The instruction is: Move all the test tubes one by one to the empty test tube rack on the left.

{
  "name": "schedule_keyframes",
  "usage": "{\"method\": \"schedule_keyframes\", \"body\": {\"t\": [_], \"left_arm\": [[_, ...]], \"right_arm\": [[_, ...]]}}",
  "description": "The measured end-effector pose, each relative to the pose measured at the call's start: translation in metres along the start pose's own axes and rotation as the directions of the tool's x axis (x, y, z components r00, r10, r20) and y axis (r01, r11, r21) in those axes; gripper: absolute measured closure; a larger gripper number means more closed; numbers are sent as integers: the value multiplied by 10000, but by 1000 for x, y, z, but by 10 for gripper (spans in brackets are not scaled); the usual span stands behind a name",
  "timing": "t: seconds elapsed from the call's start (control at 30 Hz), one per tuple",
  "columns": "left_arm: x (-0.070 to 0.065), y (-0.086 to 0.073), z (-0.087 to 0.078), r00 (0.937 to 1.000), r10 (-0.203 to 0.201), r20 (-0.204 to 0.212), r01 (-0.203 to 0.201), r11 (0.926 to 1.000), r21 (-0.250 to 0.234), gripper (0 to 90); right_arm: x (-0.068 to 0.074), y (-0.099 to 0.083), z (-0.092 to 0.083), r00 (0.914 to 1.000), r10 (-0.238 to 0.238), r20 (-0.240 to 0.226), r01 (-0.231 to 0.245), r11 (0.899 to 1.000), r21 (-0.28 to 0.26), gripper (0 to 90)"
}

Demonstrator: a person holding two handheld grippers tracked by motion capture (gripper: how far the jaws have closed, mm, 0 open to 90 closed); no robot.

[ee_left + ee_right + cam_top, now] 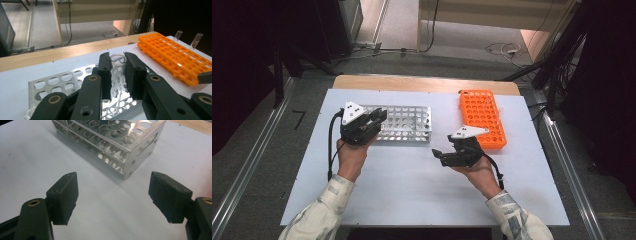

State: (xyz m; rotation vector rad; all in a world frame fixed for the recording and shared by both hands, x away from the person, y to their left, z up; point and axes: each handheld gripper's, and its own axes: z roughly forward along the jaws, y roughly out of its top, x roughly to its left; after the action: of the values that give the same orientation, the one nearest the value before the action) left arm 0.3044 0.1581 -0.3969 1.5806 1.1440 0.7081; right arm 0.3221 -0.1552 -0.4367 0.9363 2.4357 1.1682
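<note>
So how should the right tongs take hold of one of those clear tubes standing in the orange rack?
Grip the bare upper part of a tube, just below the rim, coming down from above. The tubes stand upright in the orange rack, so only their tops are clear of the holes. The right tongs are open wide enough; probably pinch gently, as the tube looks like thin clear glass.

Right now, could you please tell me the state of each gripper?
Left gripper: closed on a clear test tube above the metal rack.
Right gripper: open, holding nothing.

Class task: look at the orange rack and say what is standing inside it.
Two clear tubes stand in the far holes of the orange rack. Their lower ends are covered by the rack, and the other visible holes look empty.
</note>
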Motion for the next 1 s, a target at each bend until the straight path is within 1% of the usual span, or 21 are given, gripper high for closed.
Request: {"method": "schedule_keyframes", "body": {"t": [0.23,0.5,0.6,0.8,1.0], "left_arm": [[10,2,0,9993,-80,-354,77,9999,-84,757],[19,2,0,9972,-148,-738,139,9998,-138,756],[21,1,1,9961,-183,-860,169,9997,-170,756],[24,0,4,9941,-106,-1080,90,9999,-147,756],[25,-1,6,9936,-60,-1124,44,9999,-144,756]], "right_arm": [[0,0,0,10000,-15,30,15,10000,-3,225],[1,0,0,10000,4,37,-4,10000,28,225],[1,0,0,10000,-4,42,4,10000,14,225],[0,0,0,10000,-11,42,11,10000,-9,225],[0,0,0,10000,-12,21,12,10000,-15,225]]}}
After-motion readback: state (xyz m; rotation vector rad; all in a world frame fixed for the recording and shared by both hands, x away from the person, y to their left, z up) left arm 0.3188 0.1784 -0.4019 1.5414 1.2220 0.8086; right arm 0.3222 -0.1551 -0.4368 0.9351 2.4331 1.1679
